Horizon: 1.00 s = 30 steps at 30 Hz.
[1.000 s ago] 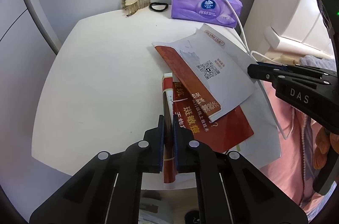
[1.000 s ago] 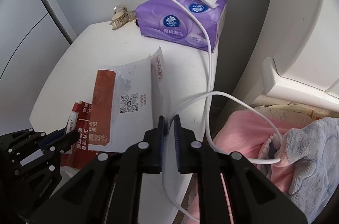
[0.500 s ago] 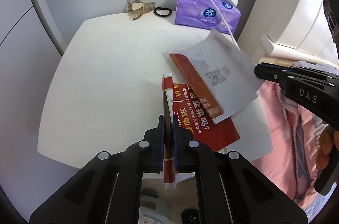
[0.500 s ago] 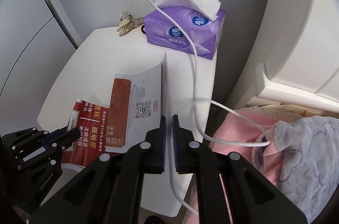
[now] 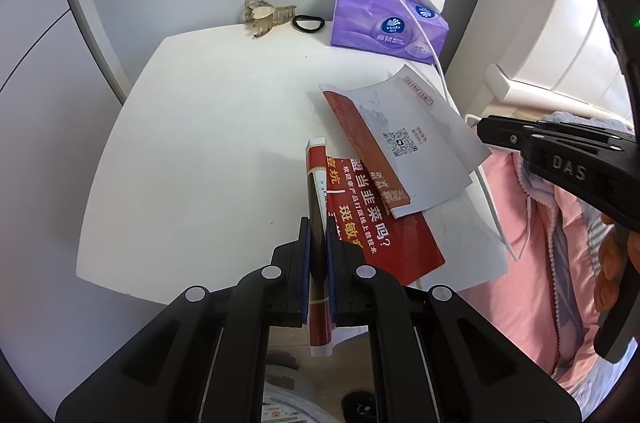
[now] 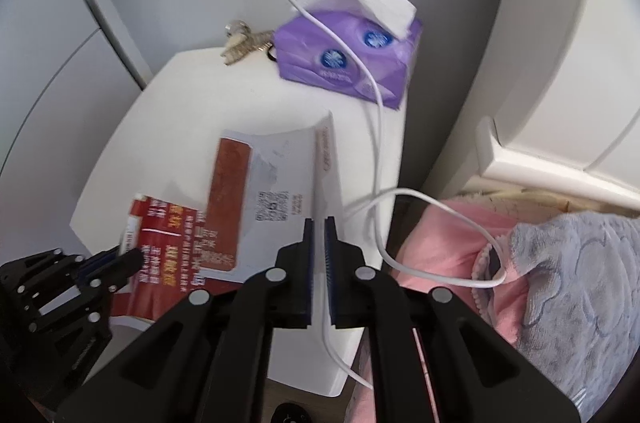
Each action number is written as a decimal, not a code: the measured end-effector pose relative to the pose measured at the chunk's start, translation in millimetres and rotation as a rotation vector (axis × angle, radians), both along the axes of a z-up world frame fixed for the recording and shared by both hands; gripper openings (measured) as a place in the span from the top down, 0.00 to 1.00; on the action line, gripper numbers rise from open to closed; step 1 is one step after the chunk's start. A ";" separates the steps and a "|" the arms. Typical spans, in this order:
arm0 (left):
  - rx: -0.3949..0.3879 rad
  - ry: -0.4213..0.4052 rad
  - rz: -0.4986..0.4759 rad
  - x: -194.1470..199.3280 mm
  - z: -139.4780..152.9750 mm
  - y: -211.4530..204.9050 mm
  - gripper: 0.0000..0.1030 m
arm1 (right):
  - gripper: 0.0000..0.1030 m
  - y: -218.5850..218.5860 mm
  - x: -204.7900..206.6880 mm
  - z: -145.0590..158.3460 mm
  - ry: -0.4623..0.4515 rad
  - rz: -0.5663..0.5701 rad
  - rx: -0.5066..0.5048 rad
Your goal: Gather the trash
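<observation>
Left gripper (image 5: 318,223) clamps red leaflet (image 5: 384,223) edge; right gripper (image 6: 319,223) pinches white envelope (image 6: 280,175) edge. Purple tissue pack (image 5: 386,23) has one tissue sticking out, on white table (image 5: 208,143).

Both grippers clamped at the table's near edge

The left gripper (image 5: 318,235) has its jaws closed on a red leaflet (image 5: 384,223) at the front edge; the right gripper (image 6: 319,235) pinches a white sheet (image 6: 280,175) by the right-hand edge.
</observation>
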<state>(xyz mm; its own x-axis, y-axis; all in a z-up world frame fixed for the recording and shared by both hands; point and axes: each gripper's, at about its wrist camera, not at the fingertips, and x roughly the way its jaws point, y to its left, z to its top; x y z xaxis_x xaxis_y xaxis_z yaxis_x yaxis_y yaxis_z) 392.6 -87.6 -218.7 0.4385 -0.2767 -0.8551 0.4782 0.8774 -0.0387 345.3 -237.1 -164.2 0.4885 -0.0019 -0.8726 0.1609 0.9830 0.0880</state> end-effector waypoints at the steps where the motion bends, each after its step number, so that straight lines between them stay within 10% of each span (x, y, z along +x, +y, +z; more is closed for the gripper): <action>1: 0.000 0.002 0.001 0.6 -0.4 0.0 0.94 | 0.93 -0.7 0.6 -1.2 0.002 -0.002 -0.007; 10: -0.004 0.013 0.005 2.5 -3.6 2.7 0.94 | 0.92 -0.8 7.5 -10.3 0.021 0.008 -0.024; 14: -0.006 0.014 0.001 3.0 -3.9 0.6 0.94 | 0.38 -1.9 9.9 -11.8 0.014 -0.002 -0.026; 30: -0.016 0.022 0.009 5.9 -6.4 -0.8 0.94 | 0.37 -6.3 30.9 -22.6 0.016 0.038 0.041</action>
